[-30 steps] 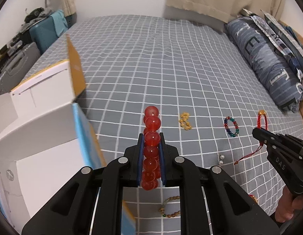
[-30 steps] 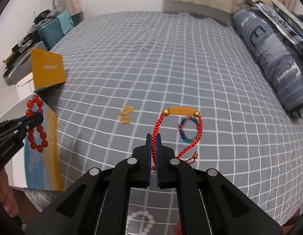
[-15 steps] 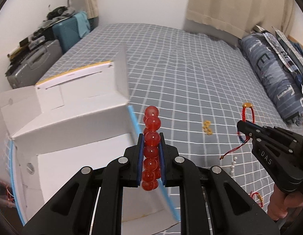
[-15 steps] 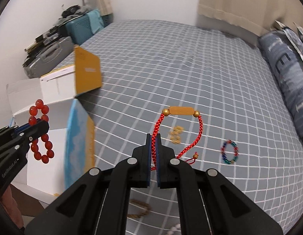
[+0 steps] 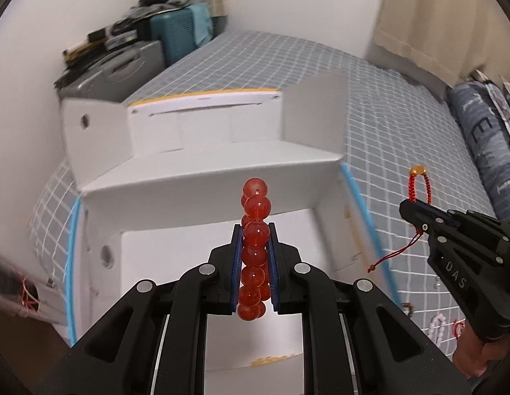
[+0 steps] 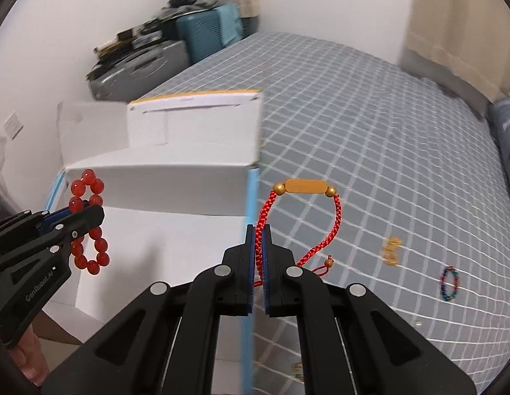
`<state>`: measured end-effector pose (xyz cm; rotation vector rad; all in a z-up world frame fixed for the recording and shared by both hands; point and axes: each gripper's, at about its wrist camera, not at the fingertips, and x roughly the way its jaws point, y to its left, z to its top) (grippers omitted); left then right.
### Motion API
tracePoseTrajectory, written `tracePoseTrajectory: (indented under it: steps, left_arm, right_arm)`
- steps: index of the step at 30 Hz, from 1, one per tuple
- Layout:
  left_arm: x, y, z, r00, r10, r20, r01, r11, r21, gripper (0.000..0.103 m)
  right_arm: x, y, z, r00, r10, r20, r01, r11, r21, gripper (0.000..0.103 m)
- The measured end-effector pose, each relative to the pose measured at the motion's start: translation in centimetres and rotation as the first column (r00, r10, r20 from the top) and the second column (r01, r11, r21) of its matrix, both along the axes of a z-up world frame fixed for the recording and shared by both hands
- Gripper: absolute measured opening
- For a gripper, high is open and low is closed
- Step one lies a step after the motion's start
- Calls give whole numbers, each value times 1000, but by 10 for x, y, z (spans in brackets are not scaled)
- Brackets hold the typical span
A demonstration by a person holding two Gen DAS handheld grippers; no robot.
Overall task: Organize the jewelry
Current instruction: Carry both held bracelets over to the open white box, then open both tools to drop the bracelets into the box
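Observation:
My left gripper (image 5: 254, 230) is shut on a red bead bracelet (image 5: 255, 230), which stands up between the blue pads above the open white cardboard box (image 5: 202, 197). In the right wrist view the same bead bracelet (image 6: 90, 223) hangs from the left gripper (image 6: 87, 212) over the box (image 6: 175, 197). My right gripper (image 6: 258, 230) is shut on a red braided cord bracelet (image 6: 302, 194) with a gold bar, held just right of the box's blue edge. From the left wrist view the right gripper (image 5: 407, 205) and cord bracelet (image 5: 417, 184) sit at the right.
On the grey checked bedspread (image 6: 370, 125) lie a small gold piece (image 6: 391, 251) and a blue-green bead bracelet (image 6: 449, 283). Grey and teal suitcases (image 6: 162, 52) stand against the wall at the far left. A blue pillow (image 5: 482, 138) lies at the right.
Both grippers have swung left with their bracelets, from over the bedspread to the white box. The box now fills the middle of the left wrist view. Both grips are unchanged.

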<state>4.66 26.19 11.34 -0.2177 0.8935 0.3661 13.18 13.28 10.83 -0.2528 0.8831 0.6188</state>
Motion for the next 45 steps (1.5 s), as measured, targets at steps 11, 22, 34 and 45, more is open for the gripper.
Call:
tracePoseTrajectory:
  steps: [11, 22, 34, 45]
  left_arm:
    - [-30, 43, -31, 996, 78, -42, -80, 996, -40, 13]
    - [-36, 65, -70, 986, 104, -130, -114, 991, -72, 13]
    - [-36, 69, -70, 983, 115, -146, -125, 990, -67, 21]
    - [-50, 71, -50, 982, 162, -99, -164, 986, -20, 74]
  right_arm:
    - [-32, 65, -34, 994, 91, -54, -93, 995, -39, 3]
    - [-38, 90, -74, 986, 86, -143, -101, 990, -101, 3]
    - [-36, 89, -77, 985, 81, -152, -98, 990, -104, 31]
    - [-38, 86, -52, 994, 85, -68, -90, 992, -85, 77]
